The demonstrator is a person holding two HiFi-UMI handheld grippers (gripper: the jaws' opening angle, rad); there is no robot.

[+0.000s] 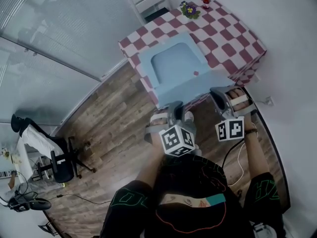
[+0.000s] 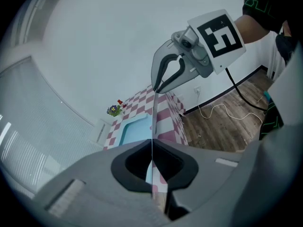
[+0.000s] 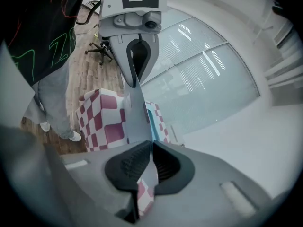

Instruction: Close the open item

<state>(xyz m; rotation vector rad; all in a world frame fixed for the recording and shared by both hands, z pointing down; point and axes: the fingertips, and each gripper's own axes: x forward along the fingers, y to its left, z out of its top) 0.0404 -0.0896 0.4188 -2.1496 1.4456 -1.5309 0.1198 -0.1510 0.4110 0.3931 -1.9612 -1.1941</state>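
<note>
The left gripper [image 1: 172, 112] and right gripper [image 1: 224, 97] are both clamping the hanging lid flap [image 1: 208, 82] of the flat pale-blue box [image 1: 173, 63] lying open on the red-and-white checked table [image 1: 237, 43]. I'd be lifting both sides evenly so it isn't creasing.

Nothing really readable here; the green outline print on the black top [image 1: 126, 198] is too warped to read.

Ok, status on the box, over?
Left gripper and right gripper both shut on lid edge. Blue box open, lid folded out. Flowers sit clear at table's far end.
</note>
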